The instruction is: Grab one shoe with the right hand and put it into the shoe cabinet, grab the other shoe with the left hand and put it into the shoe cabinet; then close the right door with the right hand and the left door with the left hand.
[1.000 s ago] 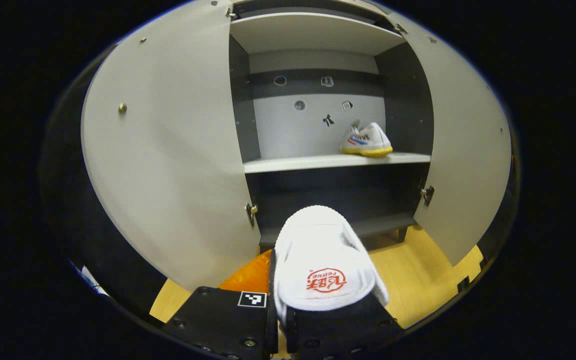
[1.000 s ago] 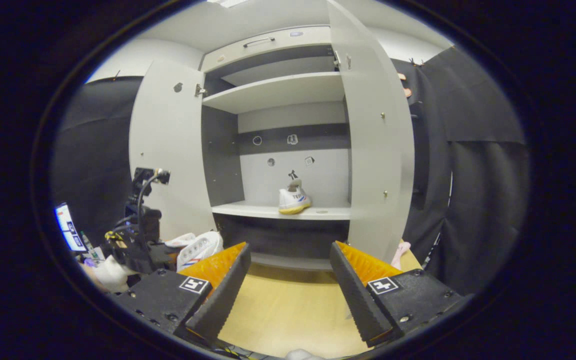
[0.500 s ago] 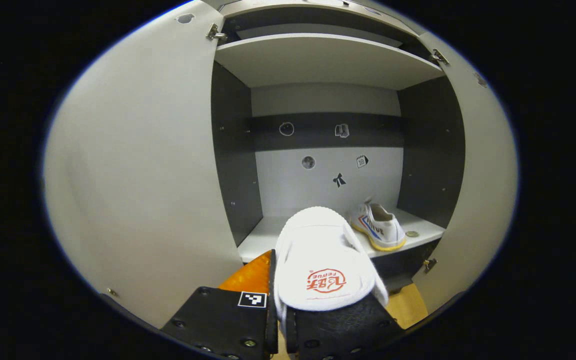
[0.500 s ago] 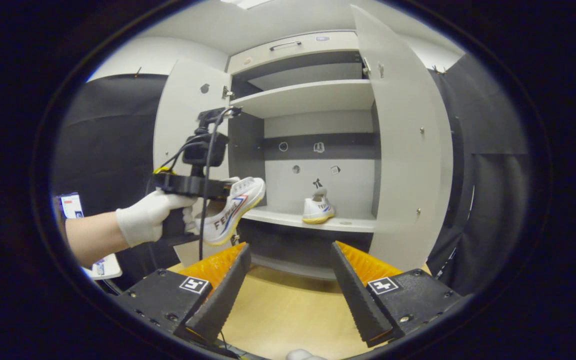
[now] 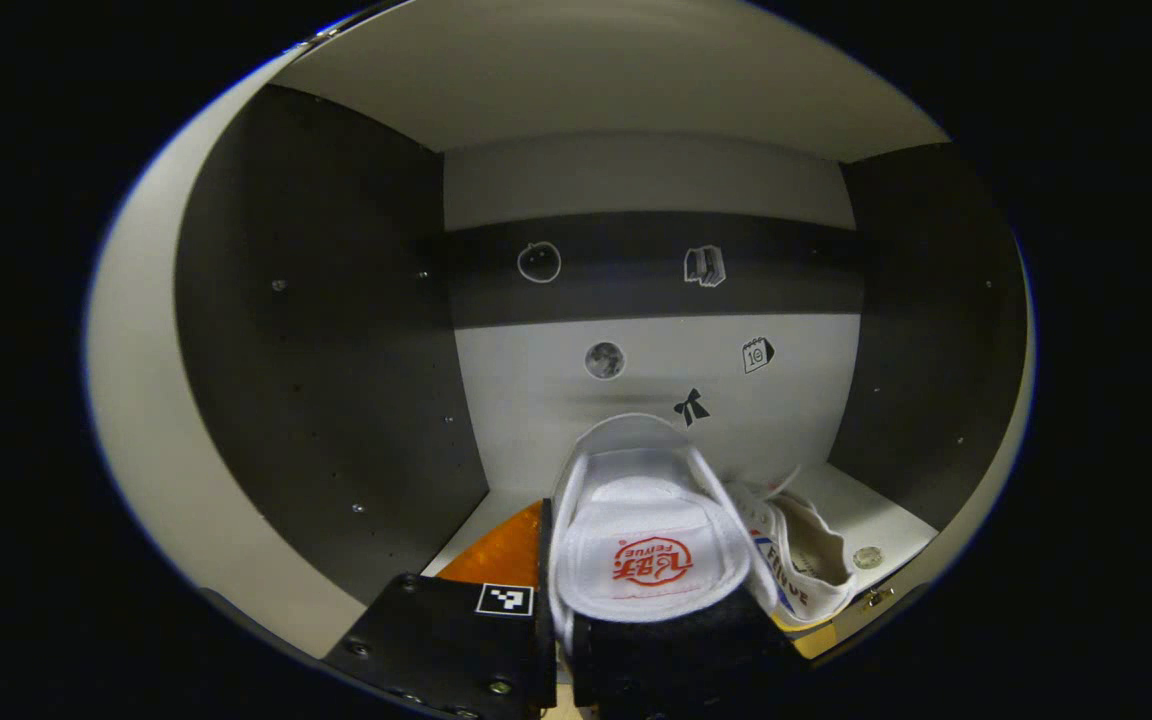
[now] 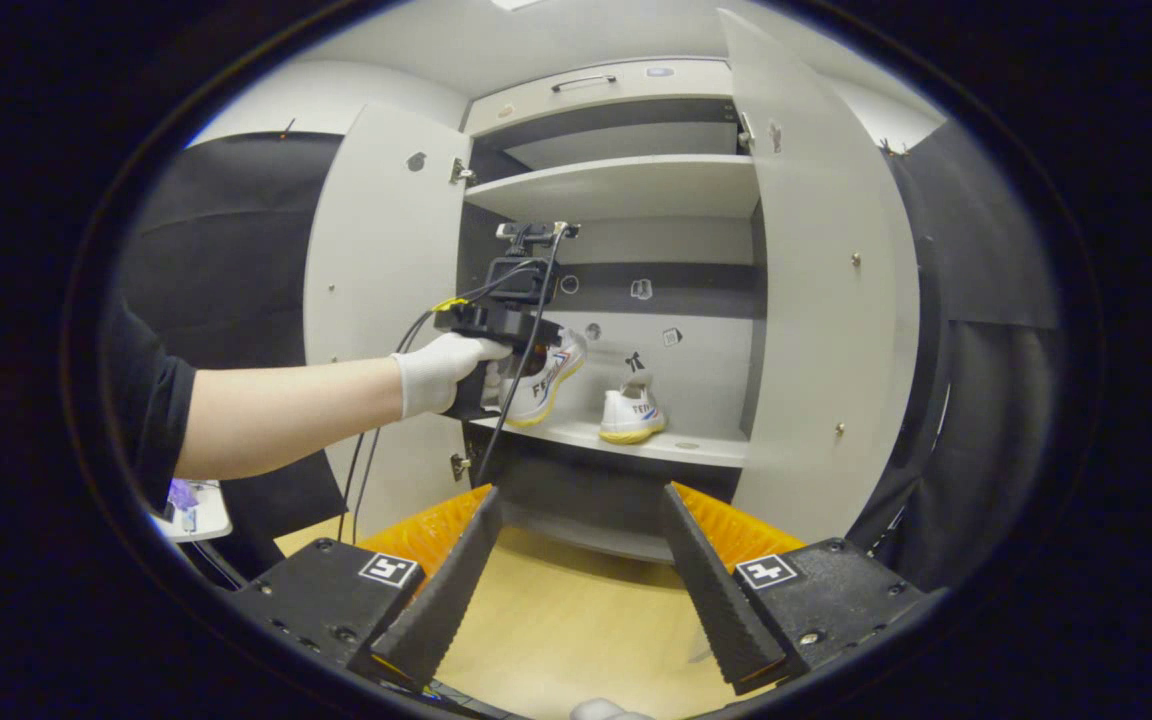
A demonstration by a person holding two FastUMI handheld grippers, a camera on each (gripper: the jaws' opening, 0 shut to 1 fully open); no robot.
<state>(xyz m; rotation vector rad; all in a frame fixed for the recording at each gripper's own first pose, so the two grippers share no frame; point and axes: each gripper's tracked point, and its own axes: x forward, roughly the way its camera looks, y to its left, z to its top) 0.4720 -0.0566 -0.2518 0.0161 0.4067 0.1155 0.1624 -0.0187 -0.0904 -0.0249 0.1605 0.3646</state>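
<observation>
The left hand-held gripper [image 5: 561,640] is gripping a white shoe [image 5: 641,520] by its heel end, carrying it just above the shelf [image 6: 636,440] inside the cabinet [image 6: 376,250], beside the other shoe [image 6: 631,415]. The canvas upper is looking light and soft; the stiffer heel rim is probably the best hold. The right hand-held gripper [image 6: 576,590] is hanging released, well back.

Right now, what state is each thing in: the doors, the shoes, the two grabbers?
Left door: open.
Right door: open.
Shoe on the shelf: set down on the middle shelf, toward its right side.
Shoe in the left gripper: held above the shelf, not set down yet.
Left gripper: shut on that shoe.
Right gripper: open, holding nothing, outside the cabinet.
</observation>
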